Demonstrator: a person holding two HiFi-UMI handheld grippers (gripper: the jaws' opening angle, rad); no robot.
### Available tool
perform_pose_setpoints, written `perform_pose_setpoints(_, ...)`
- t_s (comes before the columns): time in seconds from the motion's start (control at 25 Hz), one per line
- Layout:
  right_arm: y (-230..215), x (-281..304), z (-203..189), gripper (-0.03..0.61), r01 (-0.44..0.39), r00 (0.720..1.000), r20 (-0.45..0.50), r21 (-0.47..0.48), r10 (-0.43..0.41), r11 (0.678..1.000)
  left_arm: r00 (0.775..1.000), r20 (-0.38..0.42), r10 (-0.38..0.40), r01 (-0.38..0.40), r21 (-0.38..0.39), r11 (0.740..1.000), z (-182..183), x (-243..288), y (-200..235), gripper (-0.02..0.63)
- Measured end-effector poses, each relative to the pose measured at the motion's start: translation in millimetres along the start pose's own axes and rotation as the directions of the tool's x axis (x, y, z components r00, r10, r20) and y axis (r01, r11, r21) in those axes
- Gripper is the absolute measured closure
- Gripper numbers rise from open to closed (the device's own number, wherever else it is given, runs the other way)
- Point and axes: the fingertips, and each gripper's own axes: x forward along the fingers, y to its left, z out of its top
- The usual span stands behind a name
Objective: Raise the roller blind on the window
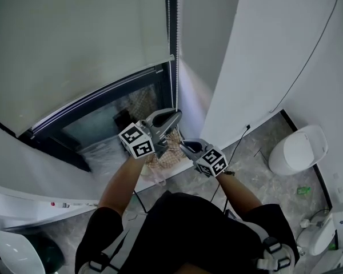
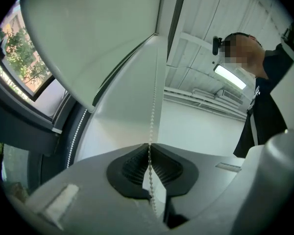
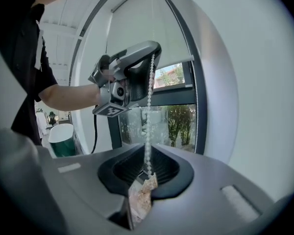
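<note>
1. The roller blind covers the upper window. Its bottom bar slants across the view, with a strip of bare glass below.
2. The bead chain hangs down the blind's right edge, just beside the dark window frame.
3. The left tongs are clenched on the chain. The right tongs, just beneath, are clamped on the same strand.
4. A white wall stands close on the chain's right, leaving little room on that side.
5. Grey floor opens out to the right, with a white rounded container well apart from both hands.
</note>
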Motion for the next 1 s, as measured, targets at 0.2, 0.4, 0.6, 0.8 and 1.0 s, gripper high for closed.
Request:
perform_pose_setpoints(0.2, -10.0, -36.9, 76.4, 0.440, 0.035, 0.986, 0.167, -0.065, -0.023, 0.997, 0.999, -0.005, 0.035, -0.035, 0.056, 0.998, 4.9, -10.3, 8.2, 0.598)
perform_pose_setpoints(0.4, -7.0, -77.7, 200.9, 0.454, 0.055, 0.897, 0.442, -0.132, 0.010, 0.990, 0.999, 0.025, 0.035, -0.036, 0.052, 0.998, 7.1, -14.5, 5.3, 0.598)
perform_pose_setpoints(0.6, 0.9, -77.2, 276.1, 0.454, 0.013, 0.852, 0.517, -0.174, 0.080, 0.985, 0.999, 0.024, 0.026, -0.027, 0.043, 0.999, 5.2, -14.3, -1.9, 0.598)
perform_pose_setpoints(0.8, 3.9, -75.3, 315.3, 0.454, -0.058, 0.803, 0.585, -0.115, 0.115, 0.992, 0.999, 0.024, 0.023, -0.023, 0.030, 0.999, 7.4, -18.3, -17.8, 0.597)
perform_pose_setpoints(1.0, 1.1, -76.7, 334.6, 0.539, -0.043, 0.772, 0.629, -0.093, 0.092, 0.995, 1.000, 0.027, 0.010, -0.011, 0.040, 0.999, 7.6, -16.1, -22.1, 0.597)
